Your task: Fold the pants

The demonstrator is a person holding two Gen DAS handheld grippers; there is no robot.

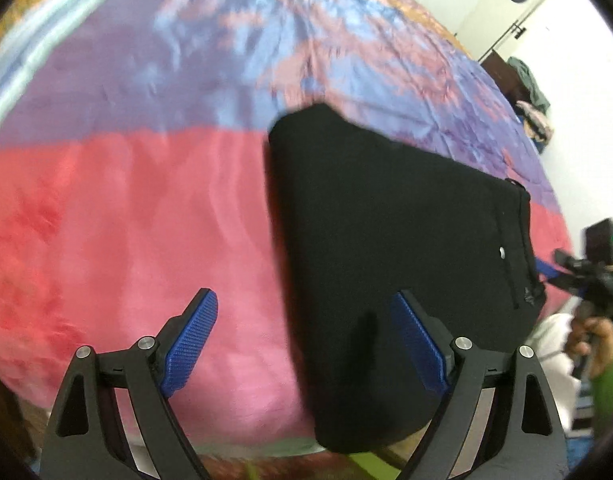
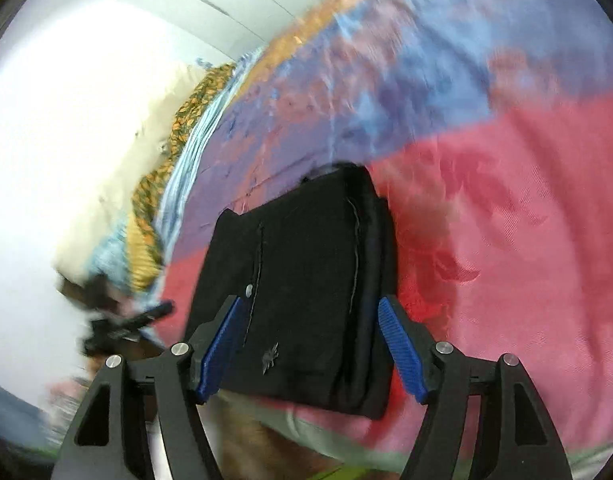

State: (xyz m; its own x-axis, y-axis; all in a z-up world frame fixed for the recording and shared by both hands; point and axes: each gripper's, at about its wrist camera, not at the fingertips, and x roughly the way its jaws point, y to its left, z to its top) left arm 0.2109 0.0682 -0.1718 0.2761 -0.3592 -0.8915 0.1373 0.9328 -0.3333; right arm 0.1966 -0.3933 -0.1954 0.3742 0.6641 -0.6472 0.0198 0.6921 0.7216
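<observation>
Black pants [image 1: 386, 220] lie folded into a compact rectangle on a pink, purple and blue bedspread [image 1: 146, 220]. My left gripper [image 1: 302, 300] hovers open over the pants' left edge; one blue pad is above the pink cloth, the other above the black fabric. In the right wrist view the pants [image 2: 306, 248] show a pocket seam, a small button and a light logo. My right gripper [image 2: 311, 303] is open above their near end and nothing is pinched between its pads. A hand [image 1: 594, 336] holds the right gripper [image 1: 574, 268] at the pants' waistband side.
The bed's near edge runs along the bottom of both views. An orange patterned cloth [image 2: 178, 120] and a white pillow [image 2: 106, 140] lie at the far side. A pile of clothes [image 1: 534, 96] sits by the white wall and door.
</observation>
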